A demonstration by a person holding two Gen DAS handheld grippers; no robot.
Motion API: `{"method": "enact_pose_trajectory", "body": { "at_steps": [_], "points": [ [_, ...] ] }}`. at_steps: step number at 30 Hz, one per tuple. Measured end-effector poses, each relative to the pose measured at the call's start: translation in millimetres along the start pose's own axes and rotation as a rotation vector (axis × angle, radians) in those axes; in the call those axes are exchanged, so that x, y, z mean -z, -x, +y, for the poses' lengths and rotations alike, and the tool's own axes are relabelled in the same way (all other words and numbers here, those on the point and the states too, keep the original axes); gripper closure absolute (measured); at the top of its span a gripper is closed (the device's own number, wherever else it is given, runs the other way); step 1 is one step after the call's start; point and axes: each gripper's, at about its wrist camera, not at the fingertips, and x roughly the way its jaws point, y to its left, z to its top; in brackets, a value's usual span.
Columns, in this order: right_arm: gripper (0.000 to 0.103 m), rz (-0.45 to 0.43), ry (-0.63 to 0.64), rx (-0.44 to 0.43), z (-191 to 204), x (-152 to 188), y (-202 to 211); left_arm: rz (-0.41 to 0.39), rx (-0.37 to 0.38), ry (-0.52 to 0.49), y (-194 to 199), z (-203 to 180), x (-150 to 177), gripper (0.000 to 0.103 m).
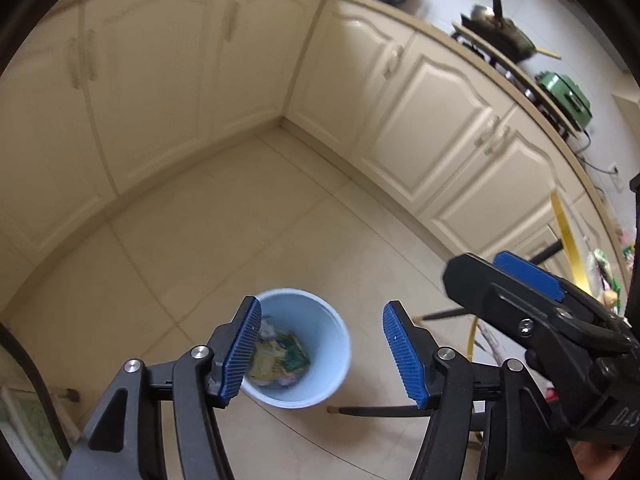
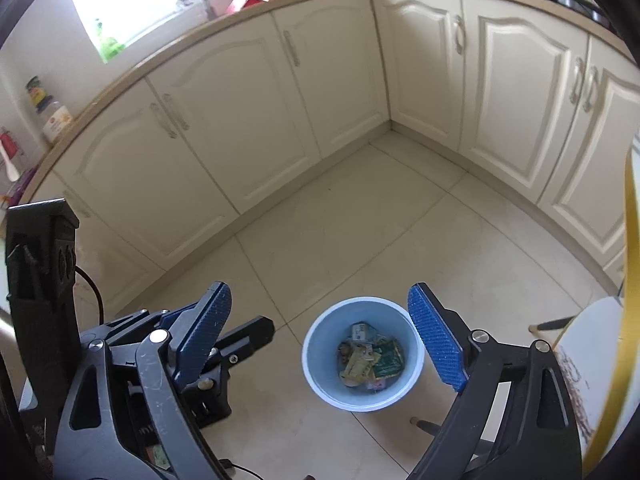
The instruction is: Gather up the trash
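Note:
A light blue trash bin [image 1: 320,360] stands on the tiled floor below both grippers, with several wrappers [image 1: 282,356] inside. It also shows in the right wrist view [image 2: 324,376] with its wrappers [image 2: 372,358]. My left gripper [image 1: 322,354] is open and empty above the bin. My right gripper [image 2: 320,340] is open and empty above it too. The right gripper shows at the right of the left wrist view [image 1: 520,284]; the left gripper shows at the lower left of the right wrist view [image 2: 208,340].
Cream kitchen cabinets [image 2: 260,120] line the corner beyond the bin. A stove with a pan [image 1: 504,32] and a green pot [image 1: 566,96] sit on the counter. Dark chair or table legs [image 1: 380,411] and a yellow-edged white table [image 2: 592,344] stand at the right.

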Motion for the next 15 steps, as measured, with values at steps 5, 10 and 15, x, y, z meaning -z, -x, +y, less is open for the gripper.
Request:
{"method": "enact_pose_trajectory", "body": {
  "at_steps": [5, 10, 15],
  "points": [
    [0.007, -0.055, 0.053, -0.035, 28.6, -3.3, 43.4, -0.125, -0.078, 0.011, 66.7, -6.9, 5.6, 0.030],
    [0.000, -0.156, 0.090, -0.040, 50.1, -1.6, 109.7, -0.256, -0.095, -0.025, 134.5, -36.5, 19.3, 0.026],
    [0.000, -0.293, 0.110, -0.012, 60.2, 13.0, 198.0, -0.398, -0.118, -0.081, 196.5, -84.5, 44.1, 0.018]
  ]
}}
